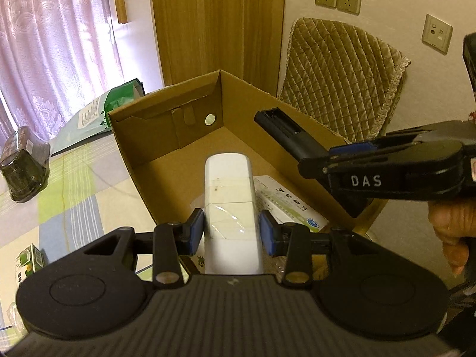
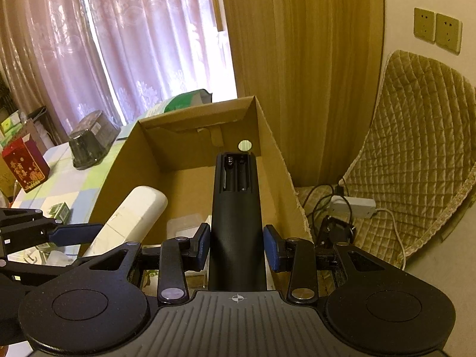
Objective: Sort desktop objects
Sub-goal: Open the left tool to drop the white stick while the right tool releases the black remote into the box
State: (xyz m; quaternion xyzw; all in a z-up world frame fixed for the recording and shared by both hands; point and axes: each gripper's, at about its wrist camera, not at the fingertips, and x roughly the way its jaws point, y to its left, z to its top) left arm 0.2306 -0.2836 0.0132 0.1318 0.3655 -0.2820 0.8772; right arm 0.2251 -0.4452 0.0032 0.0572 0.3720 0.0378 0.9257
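Observation:
My left gripper (image 1: pixel 232 232) is shut on a white remote (image 1: pixel 229 184), which points forward over the open cardboard box (image 1: pixel 134 148). My right gripper (image 2: pixel 238 247) is shut on a black remote (image 2: pixel 236 205) whose battery bay is uncovered and holds no batteries. This remote also hangs over the box (image 2: pixel 276 160), near its right wall. The left wrist view shows the right gripper (image 1: pixel 324 157) coming in from the right with the black remote (image 1: pixel 282 131). On the box floor lies a white-and-green carton (image 1: pixel 285 205).
A checkered cloth (image 1: pixel 74 196) covers the table. On it are an upturned dark tub (image 1: pixel 23 172), a green bag (image 1: pixel 98 110), a small green box (image 1: pixel 29 260) and a red box (image 2: pixel 25 166). A quilted chair (image 1: pixel 342 80) with a power strip (image 2: pixel 352 206) stands right of the box.

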